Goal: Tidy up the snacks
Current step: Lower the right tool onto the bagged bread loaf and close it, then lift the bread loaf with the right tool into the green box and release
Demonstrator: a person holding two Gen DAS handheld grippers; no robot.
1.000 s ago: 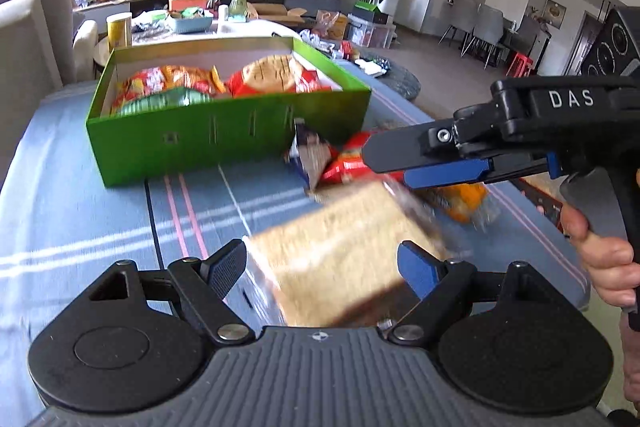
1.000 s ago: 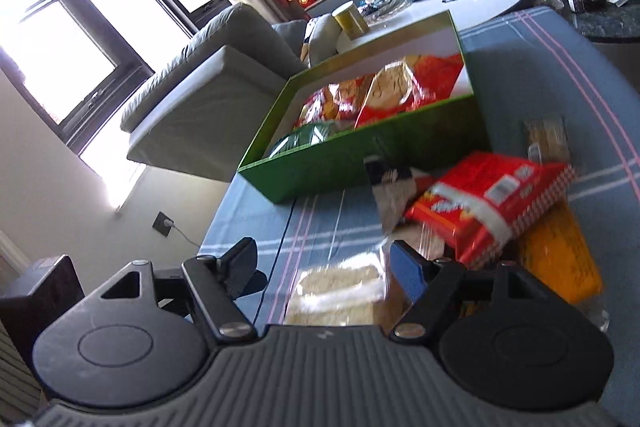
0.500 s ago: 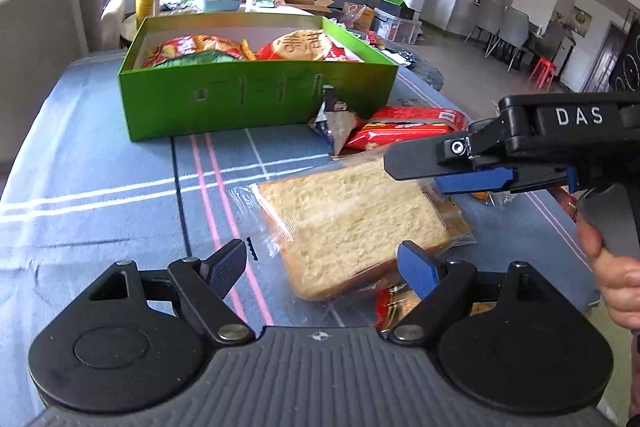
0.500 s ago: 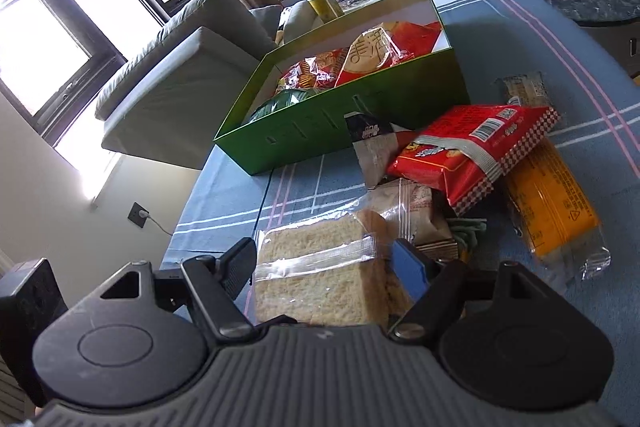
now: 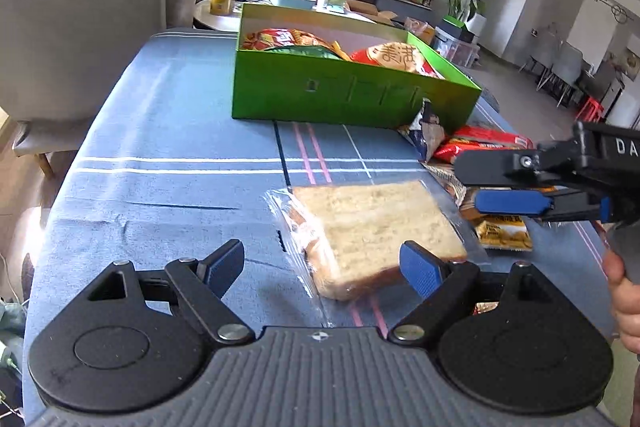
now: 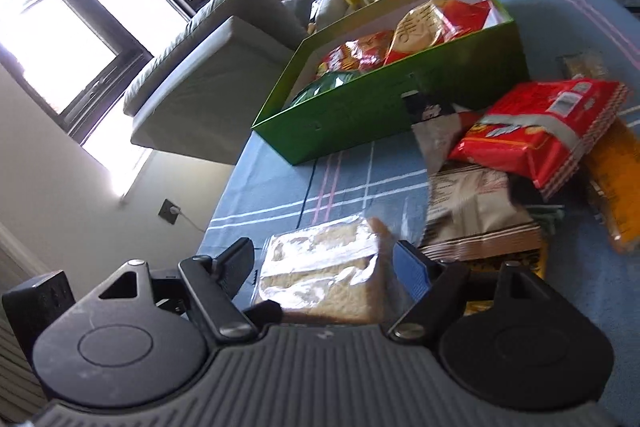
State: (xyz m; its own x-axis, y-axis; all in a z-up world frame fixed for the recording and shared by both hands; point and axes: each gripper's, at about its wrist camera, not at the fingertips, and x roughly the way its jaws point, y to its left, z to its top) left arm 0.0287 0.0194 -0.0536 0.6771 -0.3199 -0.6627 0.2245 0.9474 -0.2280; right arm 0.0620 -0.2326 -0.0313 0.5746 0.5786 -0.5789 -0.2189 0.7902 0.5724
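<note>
A clear-bagged loaf of sliced bread [image 5: 376, 223] lies flat on the blue striped tablecloth. My left gripper [image 5: 322, 265] is open and its jaws are opening. Only the loaf's near corner sits by its right finger; the left finger is well clear. My right gripper [image 5: 492, 185] comes in from the right, its tips at the loaf's far edge. In the right wrist view the bread [image 6: 324, 275] fills the space between that gripper's [image 6: 326, 263] spread fingers, and no pad visibly presses it. The green box [image 5: 340, 95] [image 6: 360, 123] behind holds several snack bags.
Loose snacks pile beside the box: a red packet [image 6: 540, 127], an orange packet [image 6: 616, 187], a brown packet [image 6: 472, 215] and a dark pouch [image 5: 428, 131]. A grey armchair [image 5: 80, 27] stands off the table's left edge. A person's hand [image 5: 624, 287] holds the right gripper.
The bread, earlier raised and blurred between my left fingers, now lies flat on the cloth. My left gripper has shifted left and rolled. The loaf sits closer between my right fingers.
</note>
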